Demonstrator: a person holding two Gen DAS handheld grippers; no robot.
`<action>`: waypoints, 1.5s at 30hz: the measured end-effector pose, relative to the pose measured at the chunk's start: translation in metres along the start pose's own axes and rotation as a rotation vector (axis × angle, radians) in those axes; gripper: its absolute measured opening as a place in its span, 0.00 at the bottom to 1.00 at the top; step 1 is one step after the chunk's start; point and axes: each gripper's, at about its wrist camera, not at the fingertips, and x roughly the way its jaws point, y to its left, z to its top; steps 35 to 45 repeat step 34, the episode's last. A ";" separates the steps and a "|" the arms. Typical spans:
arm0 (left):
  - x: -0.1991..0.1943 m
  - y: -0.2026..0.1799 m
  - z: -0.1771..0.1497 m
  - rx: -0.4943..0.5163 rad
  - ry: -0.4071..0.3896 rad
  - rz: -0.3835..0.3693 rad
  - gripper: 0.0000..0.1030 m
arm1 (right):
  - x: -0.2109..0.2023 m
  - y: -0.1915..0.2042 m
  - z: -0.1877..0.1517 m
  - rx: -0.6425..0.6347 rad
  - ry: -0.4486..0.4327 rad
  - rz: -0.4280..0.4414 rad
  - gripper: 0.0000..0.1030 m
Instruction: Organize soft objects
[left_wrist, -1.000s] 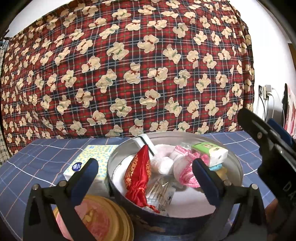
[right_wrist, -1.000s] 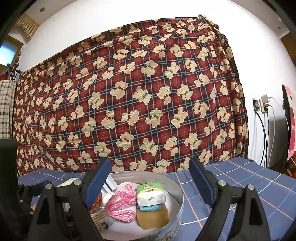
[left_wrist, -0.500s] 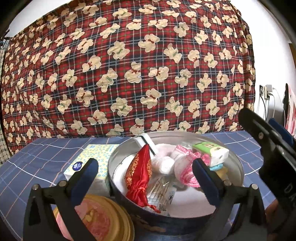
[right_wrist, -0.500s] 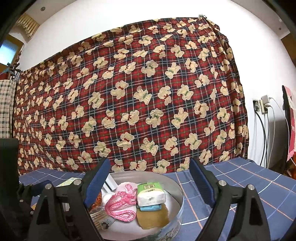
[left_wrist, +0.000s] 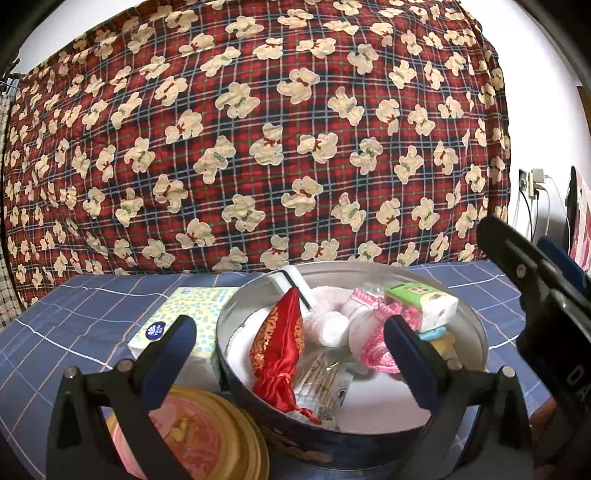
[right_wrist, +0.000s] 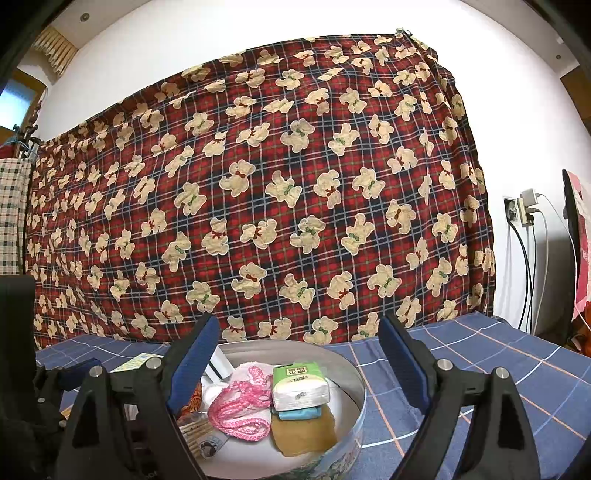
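A round metal tin (left_wrist: 476, 332) (right_wrist: 360, 384) stands on the blue checked cloth. It holds a red satin pouch (left_wrist: 280, 354), a pink knitted piece (left_wrist: 376, 343) (right_wrist: 240, 410), a green-topped tissue pack (left_wrist: 424, 306) (right_wrist: 301, 386), a small blue item (right_wrist: 297, 413), a tan cloth (right_wrist: 306, 432) and a packet of cotton swabs (left_wrist: 321, 380). My left gripper (left_wrist: 288, 354) hovers open over the tin's near side, nothing between its fingers. My right gripper (right_wrist: 299, 362) is open too, just behind the tin, and shows at the right edge of the left wrist view (left_wrist: 535, 295).
A yellow dotted tissue box (left_wrist: 184, 317) lies left of the tin. The tin's gold and pink lid (left_wrist: 195, 435) rests in front of that box. A bear-print plaid blanket (right_wrist: 258, 184) hangs behind the table. Cables hang from a wall socket (right_wrist: 517, 210) at right.
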 end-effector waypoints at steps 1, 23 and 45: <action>0.000 0.000 0.000 -0.001 -0.001 0.002 1.00 | 0.000 0.000 0.000 0.000 0.000 0.000 0.87; 0.002 0.004 0.000 -0.010 0.025 0.033 1.00 | 0.001 -0.001 0.000 0.000 0.003 -0.001 0.87; 0.000 0.000 -0.002 0.002 0.020 0.027 1.00 | 0.000 -0.002 0.000 0.000 0.005 -0.002 0.87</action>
